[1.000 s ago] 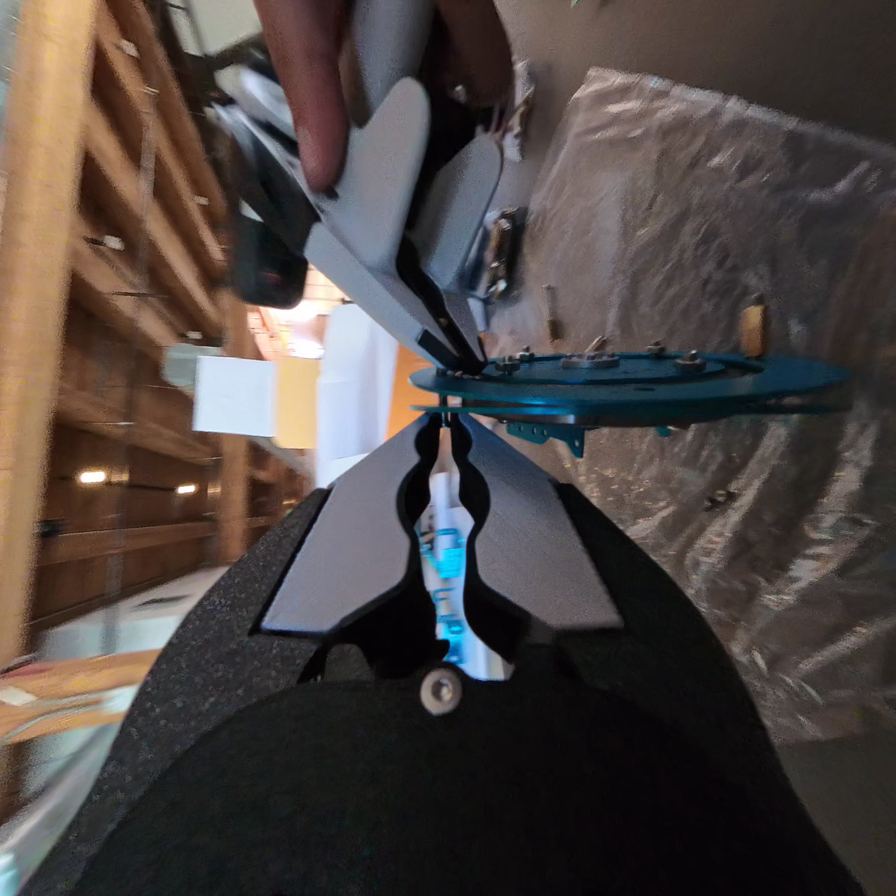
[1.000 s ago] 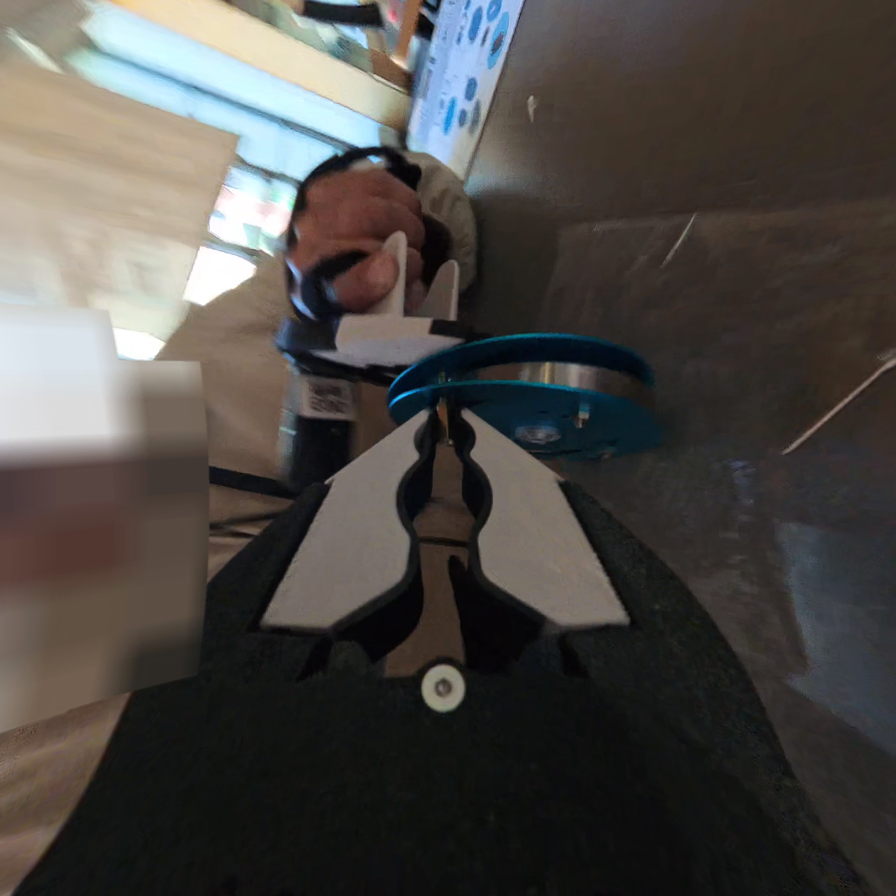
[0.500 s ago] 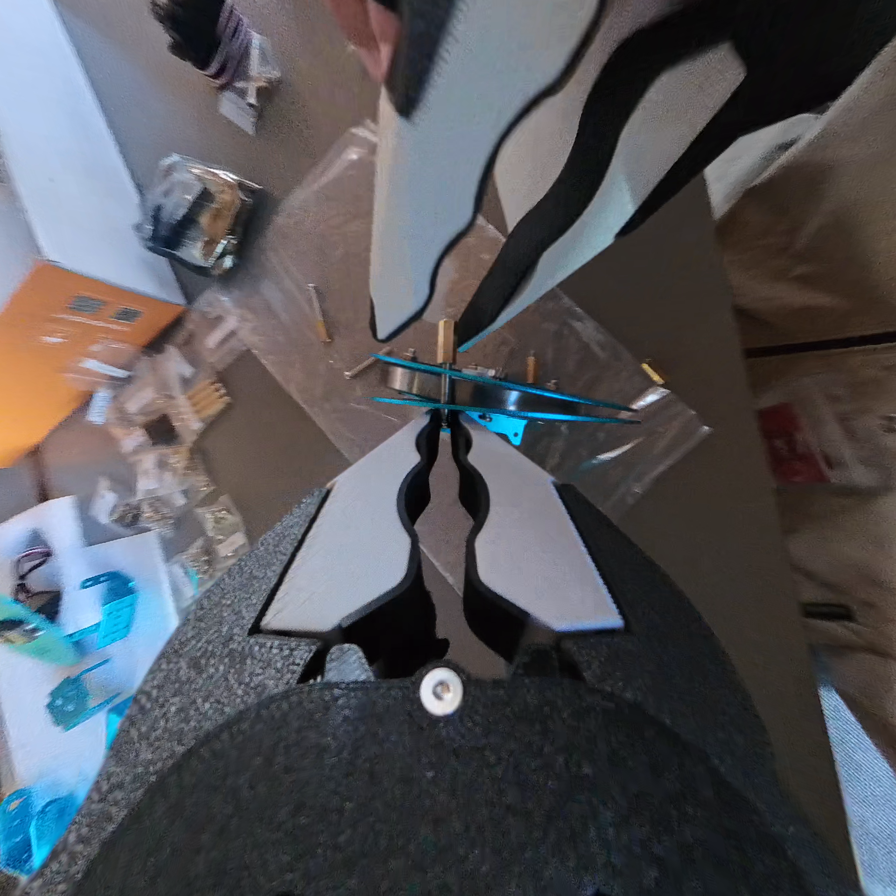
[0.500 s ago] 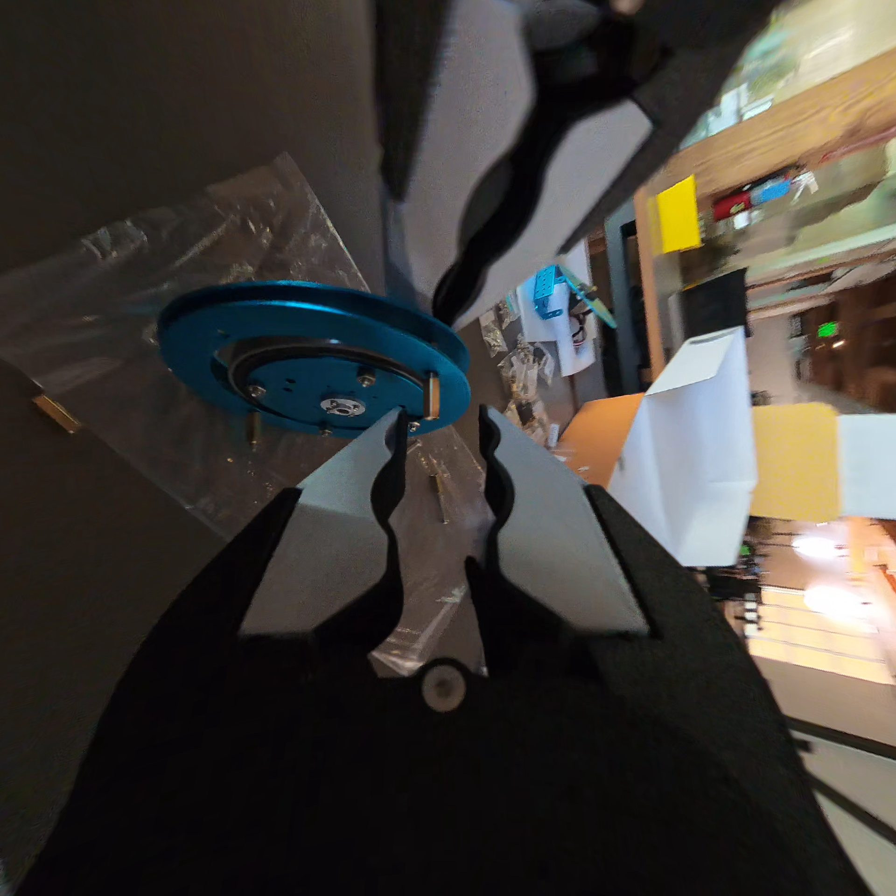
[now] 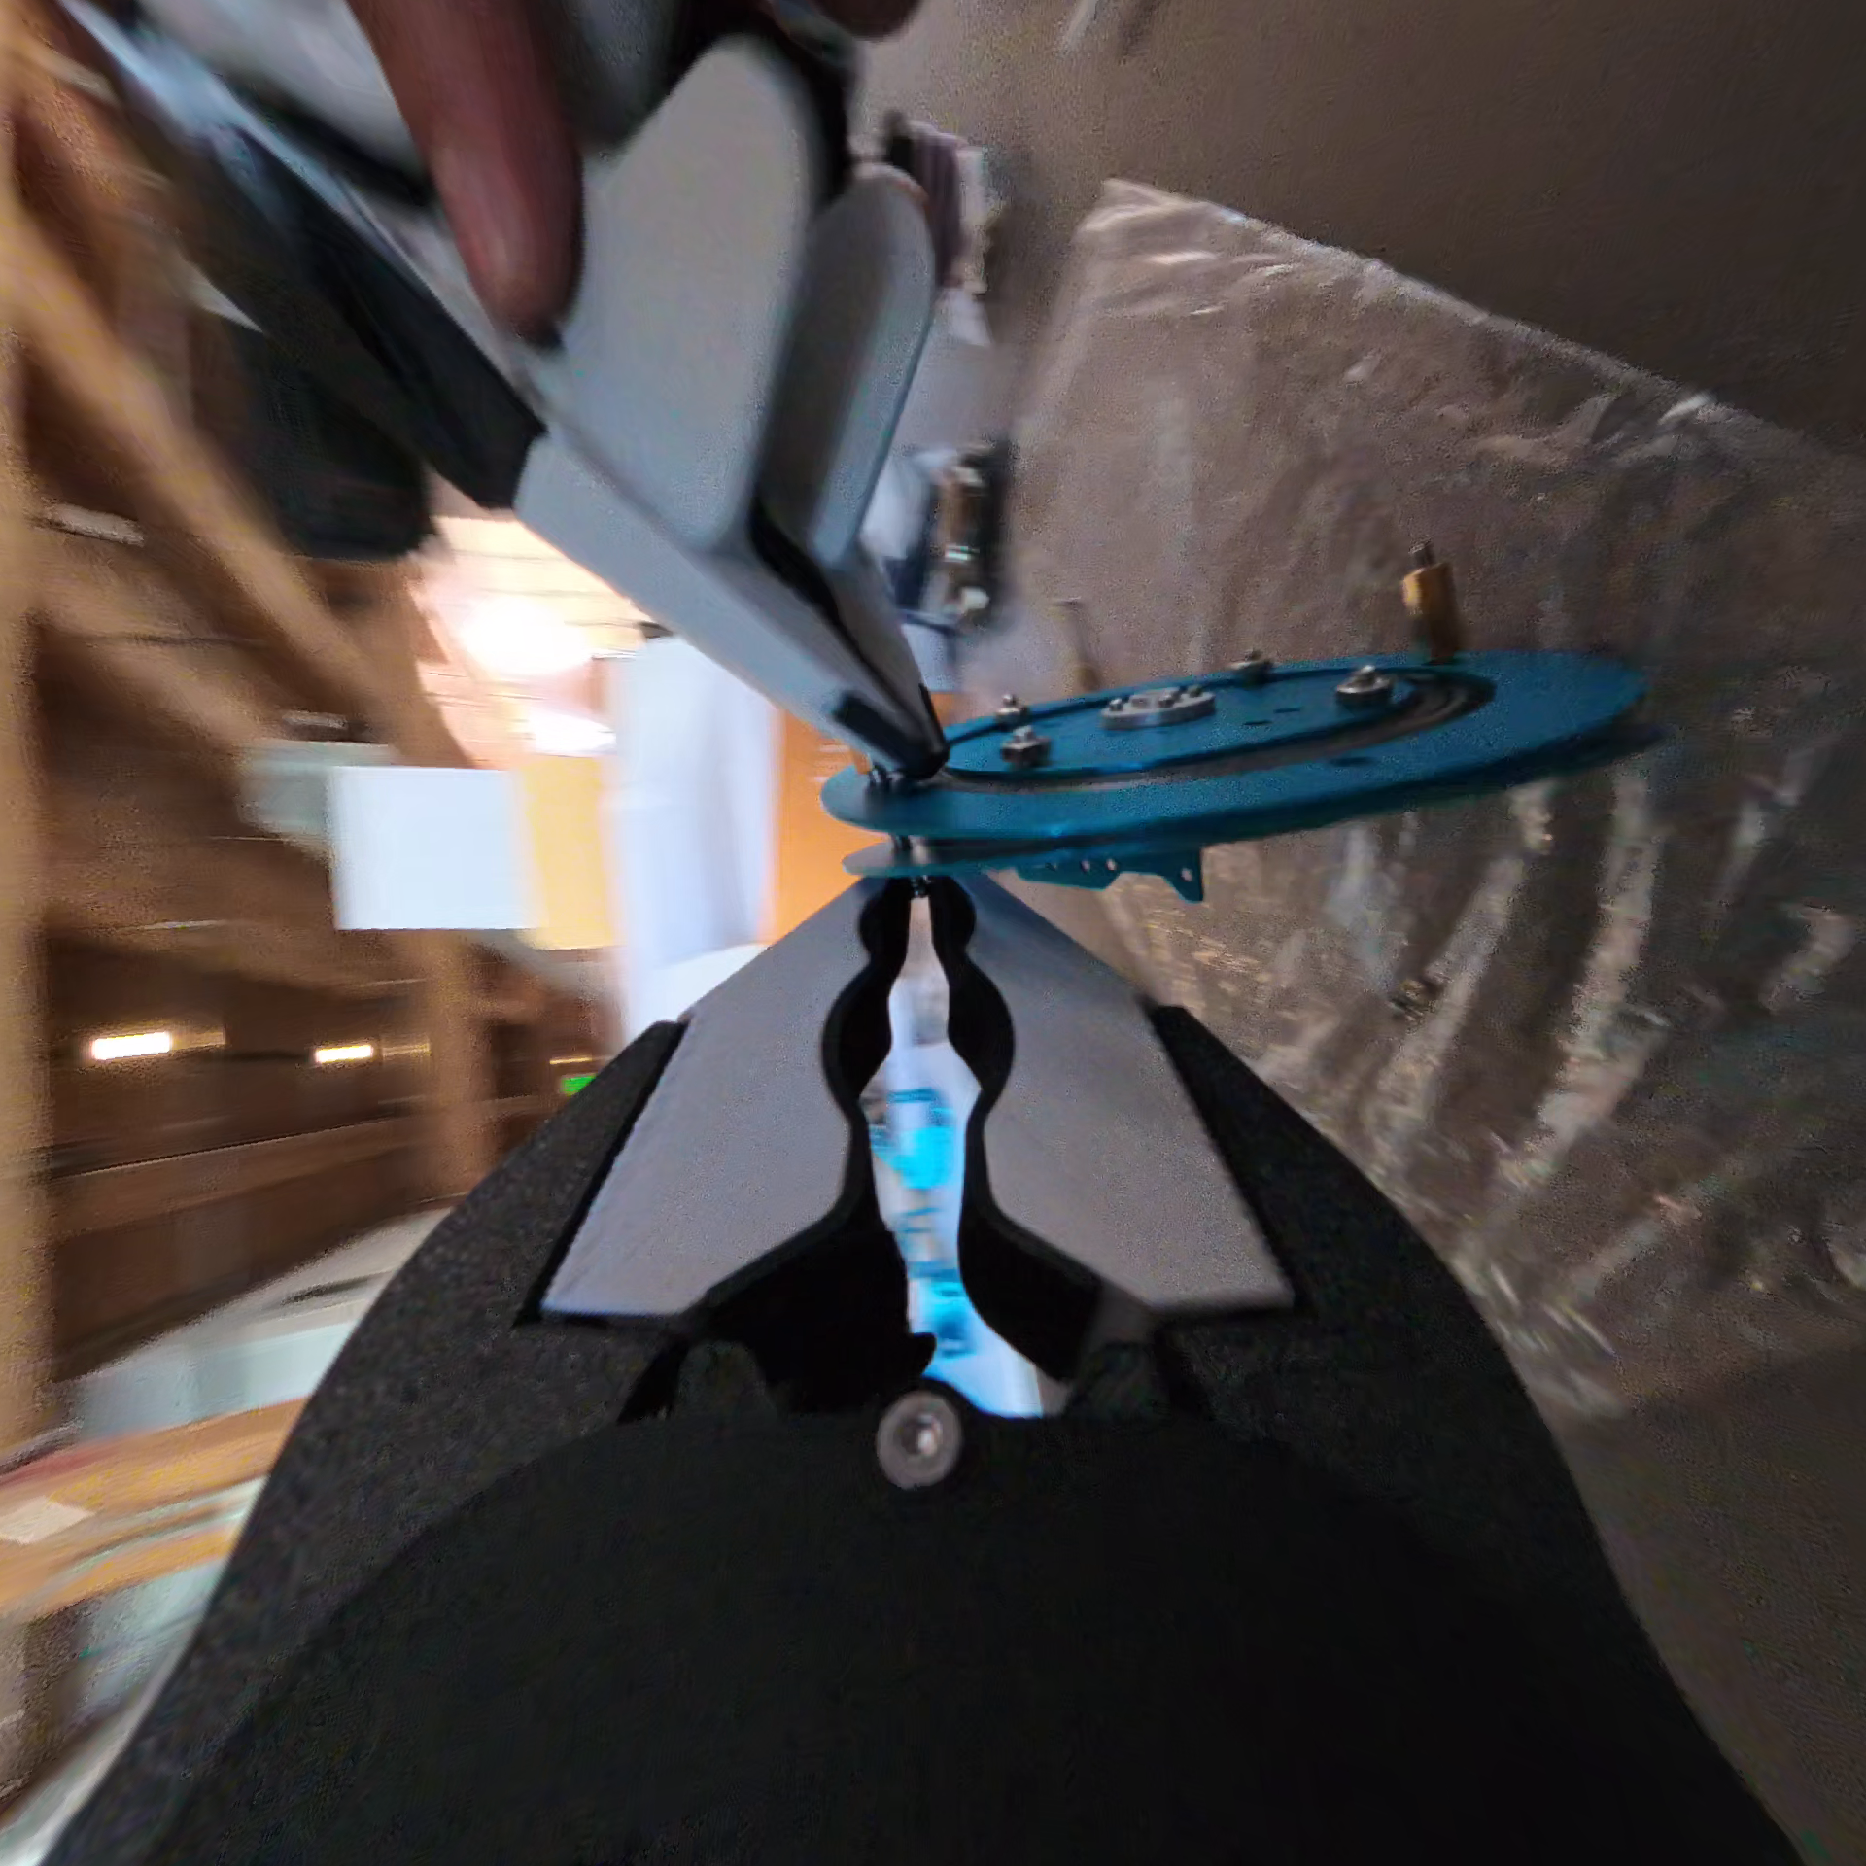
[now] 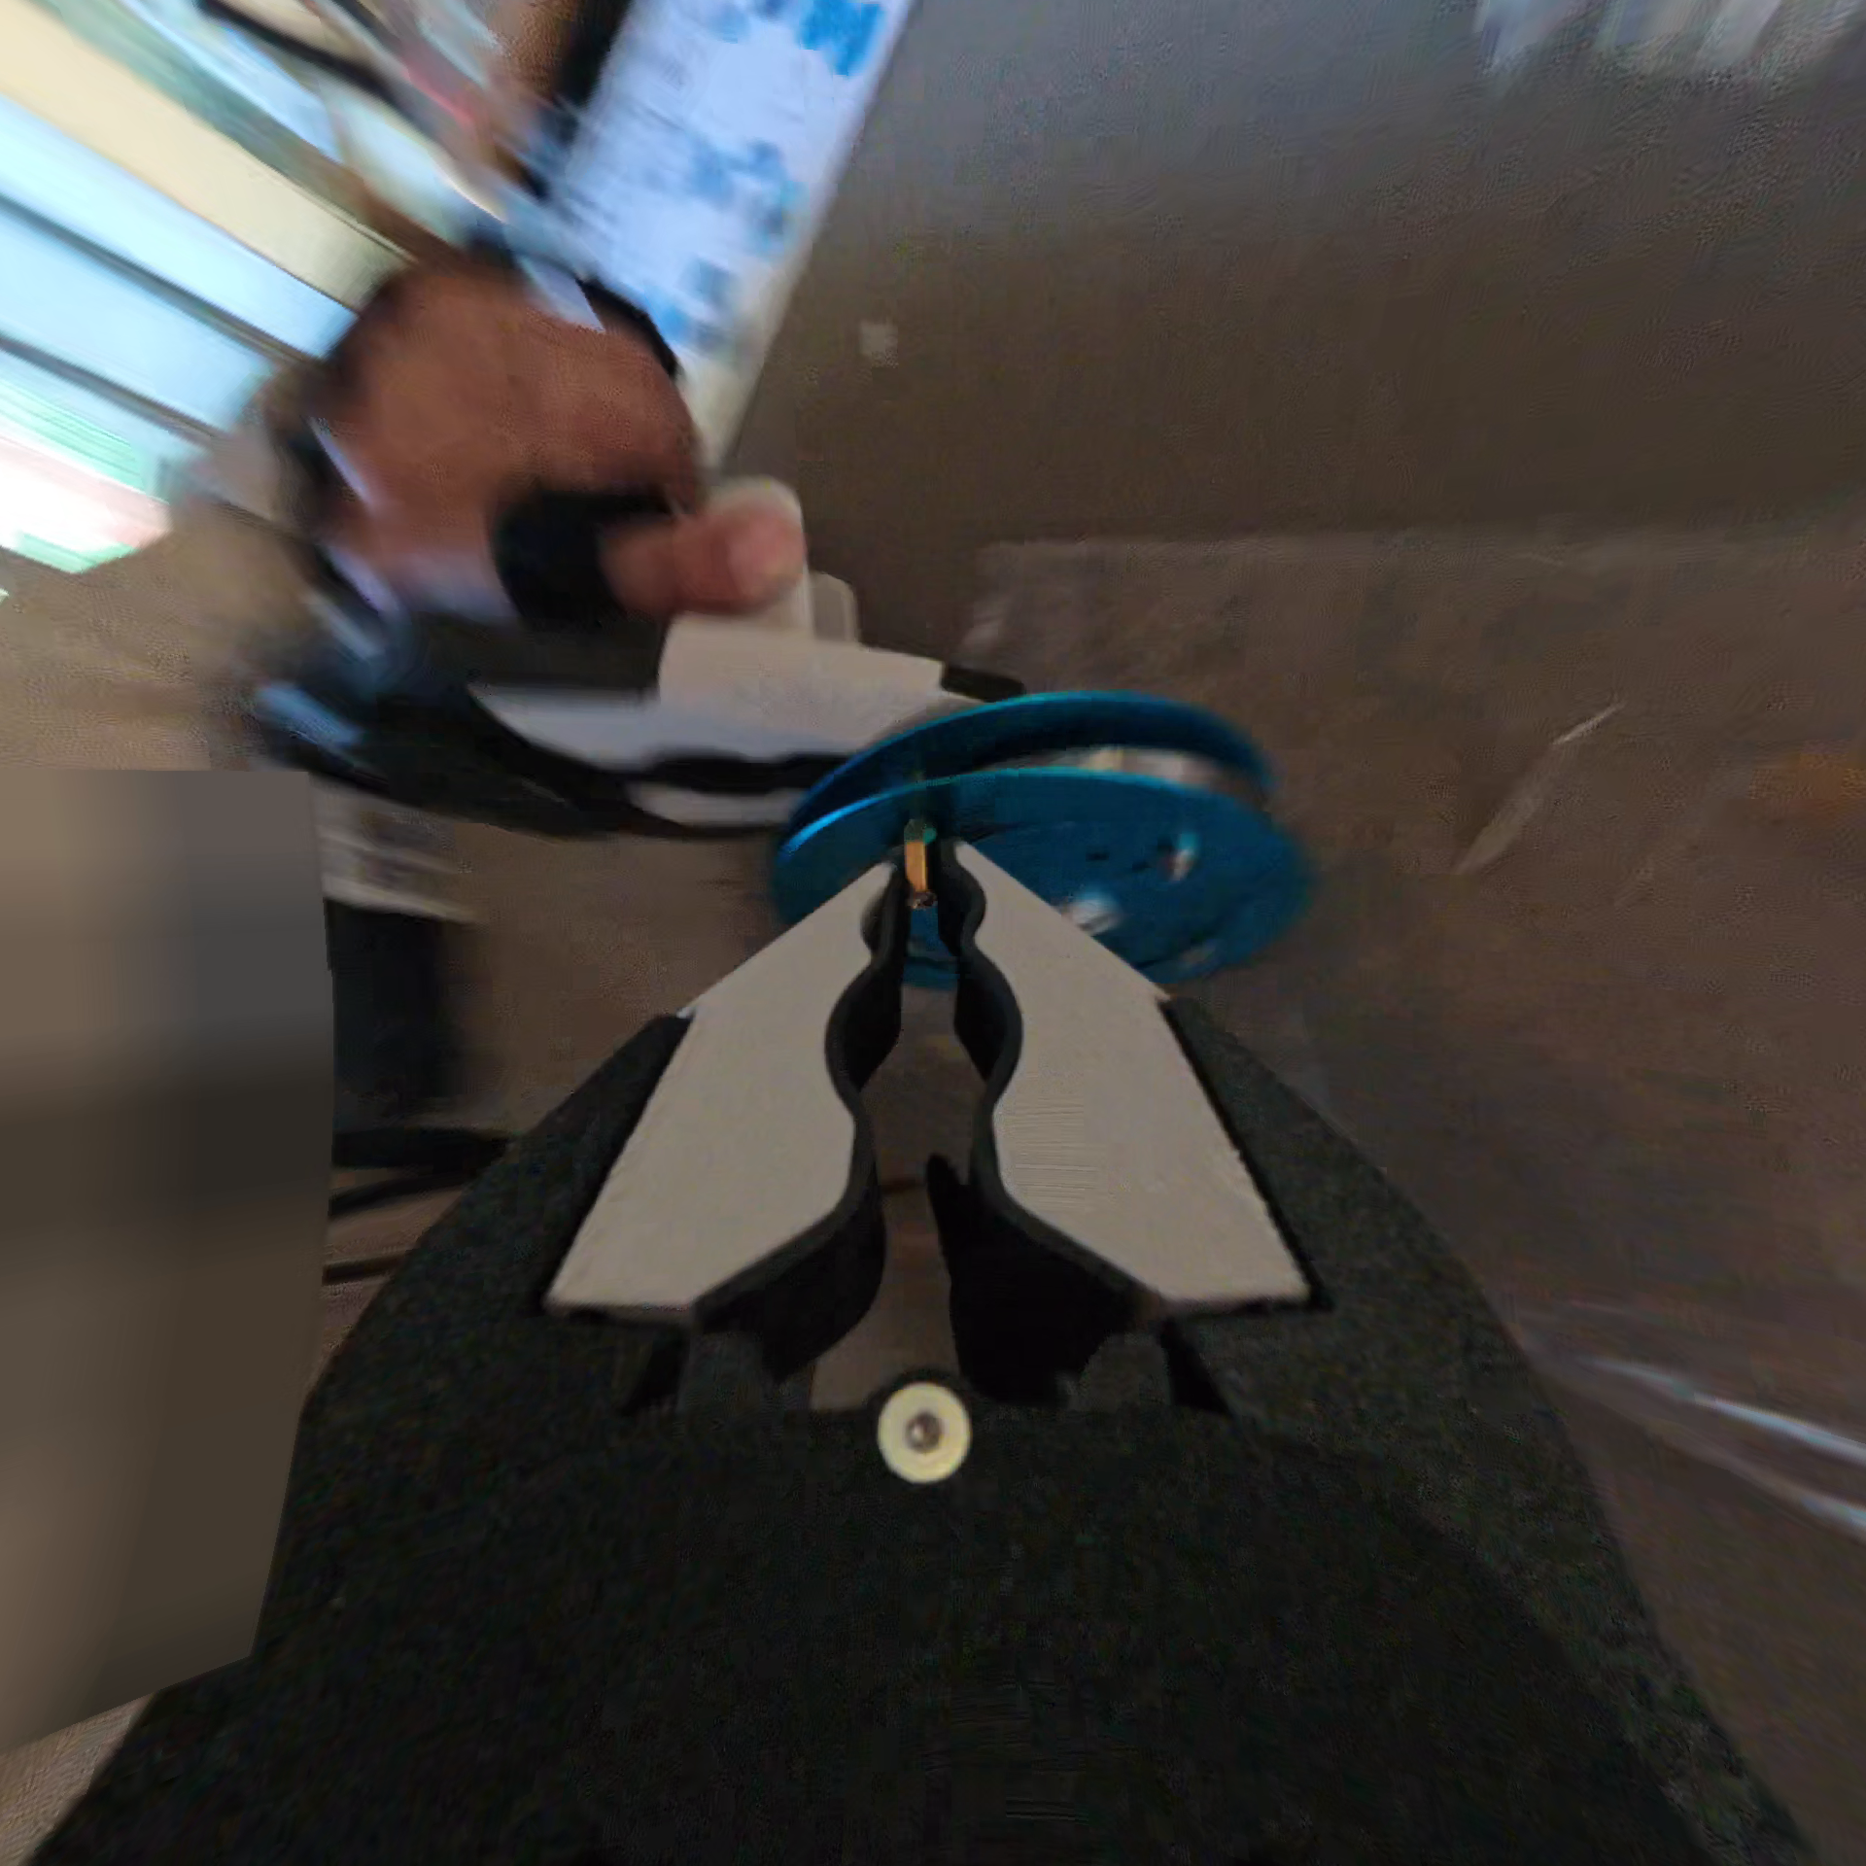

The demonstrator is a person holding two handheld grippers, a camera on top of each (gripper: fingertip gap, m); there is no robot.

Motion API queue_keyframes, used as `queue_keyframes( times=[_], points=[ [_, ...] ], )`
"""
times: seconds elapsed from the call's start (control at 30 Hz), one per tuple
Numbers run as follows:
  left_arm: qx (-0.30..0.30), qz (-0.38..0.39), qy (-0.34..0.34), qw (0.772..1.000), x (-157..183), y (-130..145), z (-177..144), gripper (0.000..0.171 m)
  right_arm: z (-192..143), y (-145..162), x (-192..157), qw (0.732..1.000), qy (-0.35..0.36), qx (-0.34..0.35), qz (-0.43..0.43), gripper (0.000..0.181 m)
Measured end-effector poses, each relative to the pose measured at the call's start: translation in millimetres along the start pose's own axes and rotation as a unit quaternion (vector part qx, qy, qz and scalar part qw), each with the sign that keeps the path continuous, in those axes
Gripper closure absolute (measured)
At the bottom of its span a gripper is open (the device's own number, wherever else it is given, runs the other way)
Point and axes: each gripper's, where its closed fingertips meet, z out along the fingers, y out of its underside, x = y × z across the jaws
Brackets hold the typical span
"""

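Observation:
A blue two-plate disc assembly (image 5: 1242,752) with screws and a metal hub is held in the air between both grippers. My left gripper (image 5: 917,889) is shut on a small dark screw end (image 5: 915,885) under the lower plate's rim. My right gripper (image 6: 921,878) is shut on a brass standoff (image 6: 917,863) at the rim of the same disc (image 6: 1091,848). In the left wrist view the right gripper (image 5: 906,749) reaches the rim from the upper left. In the right wrist view the left gripper's fingers (image 6: 767,677) come in from the left.
A crinkled clear plastic bag (image 5: 1414,454) lies on the dark table behind the disc, with a loose brass standoff (image 5: 1429,606) on it. A white box (image 5: 434,848) and wooden shelving are at the left. A printed sheet (image 6: 727,151) lies at the table's far side. The grippers are tip to tip, or close to it.
Half a second ago my right gripper was open beside the disc; now it is shut on the brass standoff. Both views have swung back side-on. My left gripper stays shut at the rim.

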Motion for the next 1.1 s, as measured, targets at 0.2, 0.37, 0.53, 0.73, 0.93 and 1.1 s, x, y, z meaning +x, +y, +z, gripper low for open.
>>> queue_keyframes(
  times=[0.2, 0.37, 0.53, 0.73, 0.93, 1.1],
  points=[
    [-0.015, 0.019, -0.092, 0.995, -5, -3, -4, 0.170, -3, 1, -8, 0.933, -0.240, -0.021, 0.266, 0.177],
    [0.015, -0.036, -0.043, 0.998, -4, -6, -3, 0.169, -9, 2, -8, 0.986, -0.142, 0.003, 0.086, 0.157],
    [0.056, -0.078, 0.059, 0.994, 2, -5, -4, 0.169, -23, 10, -3, 0.954, 0.098, 0.064, -0.277, 0.149],
    [0.095, -0.134, 0.146, 0.976, 7, 0, -3, 0.169, -34, 6, 7, 0.760, 0.392, 0.083, -0.511, 0.137],
    [0.109, -0.153, 0.128, 0.974, 9, 9, -5, 0.169, -32, 21, -11, 0.741, 0.420, 0.209, -0.480, 0.148],
    [0.143, -0.158, 0.110, 0.971, 10, 6, -12, 0.169, -33, 37, -16, 0.744, 0.421, 0.294, -0.427, 0.159]
  ],
)
